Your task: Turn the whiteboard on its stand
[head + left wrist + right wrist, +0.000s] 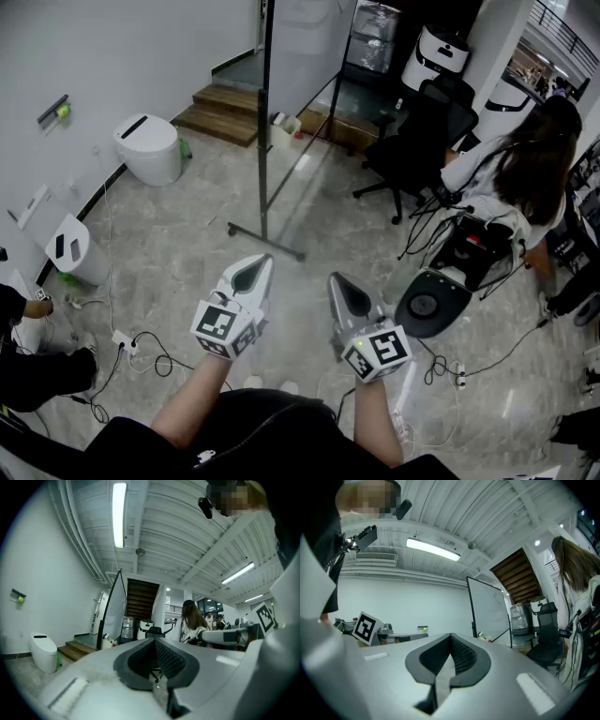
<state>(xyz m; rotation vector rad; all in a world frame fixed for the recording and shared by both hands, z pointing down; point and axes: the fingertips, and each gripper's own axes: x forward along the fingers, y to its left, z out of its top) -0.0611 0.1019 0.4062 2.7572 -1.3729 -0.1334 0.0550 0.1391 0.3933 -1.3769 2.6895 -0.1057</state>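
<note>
Fingers [174, 662] of the left gripper [259, 264] are clenched on nothing. Those of the right gripper [337, 281] are pressed together just as empty. Both grippers point level across the floor [178, 234] toward the whiteboard [265, 122]. It stands well ahead of them, nearly edge-on in the head view, upright on its stand [267, 242].

To turn it well, I judge the person should first walk close and then open the fingers. The slim side rail of the frame is the place to pinch, not the flat face, which offers nothing to grip. One gripper pulling its edge while the other pushes the opposite edge would probably swing the panel evenly. The light stand could skid or tip, so slow pressure seems wise, and the cables [150, 354] on the floor are a tripping risk.

Each finger is a pale grey moulded shell, lined with a dark, finely ribbed pad that curves in to a point. The whiteboard has a thin dark metal frame around a smooth, glossy white face. The floor is polished, mottled and stone-like.
</note>
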